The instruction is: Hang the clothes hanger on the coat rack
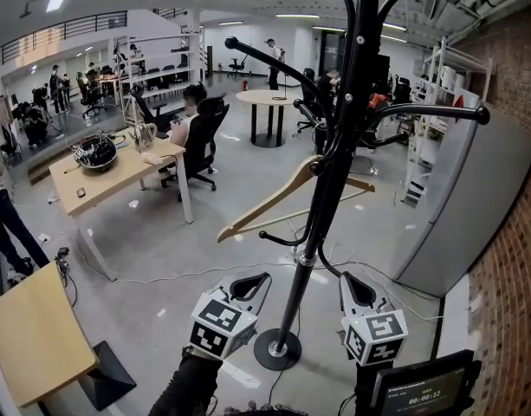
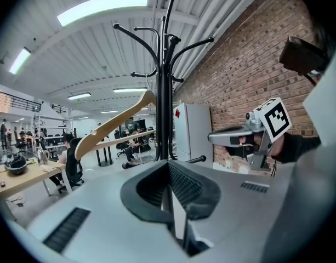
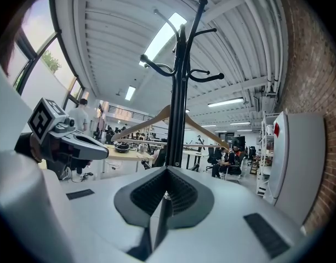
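Note:
The black coat rack point(image 1: 334, 172) stands right in front of me, its pole between my two grippers. A light wooden clothes hanger point(image 1: 274, 199) hangs tilted on one of its lower hooks, free of both grippers. My left gripper point(image 1: 258, 280) is low at the left of the pole, shut and empty. My right gripper point(image 1: 350, 280) is low at the right of the pole, also shut with nothing in it. From the left gripper point(image 2: 169, 166) the hanger point(image 2: 110, 126) shows left of the rack point(image 2: 165, 92). From the right gripper point(image 3: 166, 171) the hanger point(image 3: 157, 116) spans behind the rack point(image 3: 178, 92).
The rack's round base point(image 1: 277, 348) sits on the grey floor with a cable point(image 1: 161, 277) running past it. A grey cabinet point(image 1: 460, 206) and a brick wall point(image 1: 512, 258) close off the right side. Wooden desks point(image 1: 100, 180) and seated people are off to the left.

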The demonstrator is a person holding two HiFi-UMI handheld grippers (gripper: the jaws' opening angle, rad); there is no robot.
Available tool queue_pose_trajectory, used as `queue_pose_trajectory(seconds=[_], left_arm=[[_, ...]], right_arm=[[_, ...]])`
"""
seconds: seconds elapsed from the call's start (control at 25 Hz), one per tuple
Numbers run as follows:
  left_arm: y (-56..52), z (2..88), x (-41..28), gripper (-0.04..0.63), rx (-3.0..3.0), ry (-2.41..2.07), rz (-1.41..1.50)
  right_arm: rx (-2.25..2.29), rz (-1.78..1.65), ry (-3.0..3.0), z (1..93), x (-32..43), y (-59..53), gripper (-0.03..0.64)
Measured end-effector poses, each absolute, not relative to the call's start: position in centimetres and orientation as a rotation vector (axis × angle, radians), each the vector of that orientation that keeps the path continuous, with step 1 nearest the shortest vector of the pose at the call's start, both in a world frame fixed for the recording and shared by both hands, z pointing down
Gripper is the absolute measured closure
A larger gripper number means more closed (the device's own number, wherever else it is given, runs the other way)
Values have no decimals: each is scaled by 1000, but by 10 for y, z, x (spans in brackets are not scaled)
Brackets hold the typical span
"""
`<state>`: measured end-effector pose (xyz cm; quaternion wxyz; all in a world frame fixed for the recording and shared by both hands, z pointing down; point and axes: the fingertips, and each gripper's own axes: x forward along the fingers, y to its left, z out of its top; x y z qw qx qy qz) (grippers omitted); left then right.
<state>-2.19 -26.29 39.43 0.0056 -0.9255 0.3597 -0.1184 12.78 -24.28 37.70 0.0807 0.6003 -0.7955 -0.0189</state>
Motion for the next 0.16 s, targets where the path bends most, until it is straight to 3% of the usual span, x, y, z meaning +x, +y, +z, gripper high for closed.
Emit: queue_pose_trajectory(seconds=[0.16], left_arm=[[-260,395,-20,589,-2899,1125,-374]], right_arm=[[1794,-51,-2378,379,131,-240,608]])
